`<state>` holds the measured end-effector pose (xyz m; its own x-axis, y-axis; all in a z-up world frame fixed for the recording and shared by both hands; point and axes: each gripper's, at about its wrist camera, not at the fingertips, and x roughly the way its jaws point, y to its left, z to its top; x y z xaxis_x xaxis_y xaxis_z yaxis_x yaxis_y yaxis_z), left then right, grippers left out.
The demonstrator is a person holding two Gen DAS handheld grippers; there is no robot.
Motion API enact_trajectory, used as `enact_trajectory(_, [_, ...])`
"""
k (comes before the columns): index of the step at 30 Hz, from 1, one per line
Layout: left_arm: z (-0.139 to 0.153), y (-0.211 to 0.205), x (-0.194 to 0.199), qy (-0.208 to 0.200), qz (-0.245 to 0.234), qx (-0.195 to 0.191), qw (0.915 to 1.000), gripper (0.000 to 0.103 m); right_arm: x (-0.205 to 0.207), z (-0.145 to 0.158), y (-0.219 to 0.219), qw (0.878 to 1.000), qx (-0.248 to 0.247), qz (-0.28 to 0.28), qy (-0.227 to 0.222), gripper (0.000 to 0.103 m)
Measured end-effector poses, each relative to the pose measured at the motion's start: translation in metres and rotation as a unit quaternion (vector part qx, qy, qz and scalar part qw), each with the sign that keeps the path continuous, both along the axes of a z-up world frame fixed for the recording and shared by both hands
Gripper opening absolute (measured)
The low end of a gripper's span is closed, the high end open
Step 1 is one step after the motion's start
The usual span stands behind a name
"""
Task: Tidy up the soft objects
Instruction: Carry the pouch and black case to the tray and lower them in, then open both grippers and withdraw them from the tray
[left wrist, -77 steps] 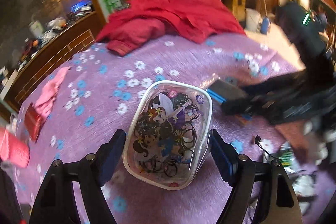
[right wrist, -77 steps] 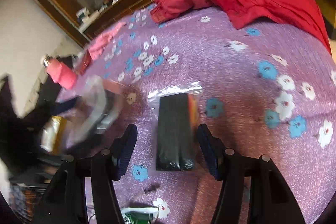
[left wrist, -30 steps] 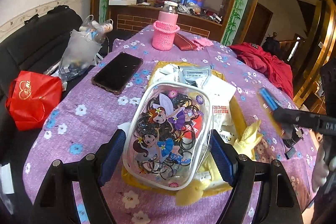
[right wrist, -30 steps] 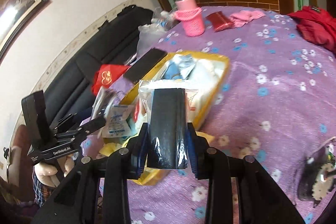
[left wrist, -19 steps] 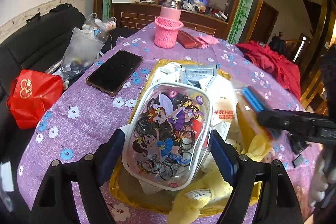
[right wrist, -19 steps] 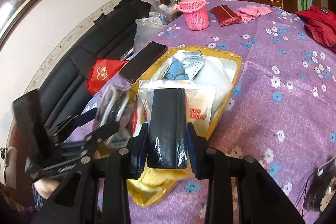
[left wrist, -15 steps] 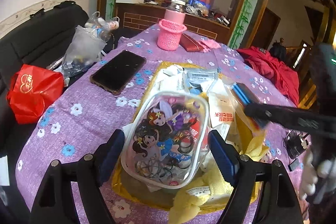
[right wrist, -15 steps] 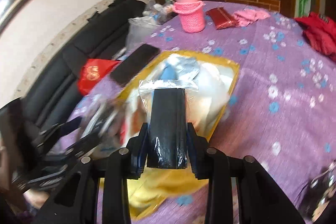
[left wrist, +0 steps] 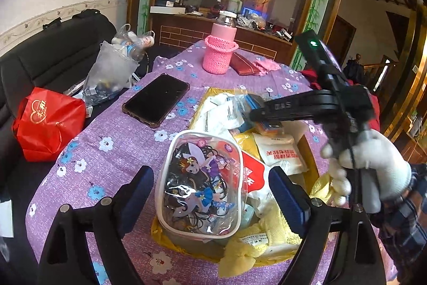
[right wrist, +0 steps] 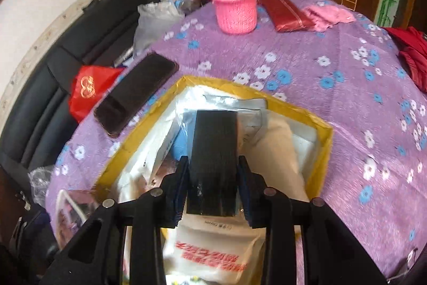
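Note:
A clear pouch printed with a cartoon fairy and filled with hair ties lies at the near end of the yellow box. My left gripper straddles it. Its jaws are opening, with a gap between each pad and the pouch. My right gripper is shut on a black packet in a clear plastic sleeve and points down over the far half of the yellow box. In the left wrist view the right gripper is held by a white-gloved hand. White sachets and a yellow cloth fill the box.
On the purple flowered tablecloth lie a black phone, a pink crocheted cup holding a bottle, a red wallet and a pink cloth. A red bag and a black sofa stand at the left.
The right gripper has carried the black packet forward and down over the yellow box. The left jaws have spread off the pouch, which now rests in the box.

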<state>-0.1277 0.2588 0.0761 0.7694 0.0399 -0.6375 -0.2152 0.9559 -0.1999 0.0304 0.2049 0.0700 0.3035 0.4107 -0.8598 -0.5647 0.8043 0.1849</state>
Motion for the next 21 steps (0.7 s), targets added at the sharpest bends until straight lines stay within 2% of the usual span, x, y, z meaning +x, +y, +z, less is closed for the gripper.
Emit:
enact_trajectory(2, [0.0, -0.002, 0.0, 0.001, 0.0, 0.005, 1.0, 0.091, -0.006, 0.009, -0.008, 1.0, 0.025, -0.003, -0.004, 0.039])
enact_trajectory(4, [0.001, -0.004, -0.001, 0.001, 0.002, 0.009, 1.0, 0.092, -0.014, 0.023, -0.02, 0.999, 0.048, -0.007, -0.019, 0.055])
enact_trajectory(7, [0.003, -0.006, -0.002, 0.003, 0.011, 0.018, 0.9998, 0.092, -0.036, 0.048, -0.04, 0.996, 0.064, -0.008, -0.061, 0.066])
enact_trajectory(12, [0.005, -0.014, -0.004, 0.01, 0.025, 0.027, 0.9993, 0.093, -0.074, 0.068, -0.076, 0.992, 0.081, -0.018, -0.099, 0.071])
enact_trajectory(21, [0.02, -0.044, -0.018, -0.001, 0.029, 0.074, 0.9968, 0.095, -0.131, 0.062, -0.124, 0.987, 0.07, -0.037, -0.14, 0.076])
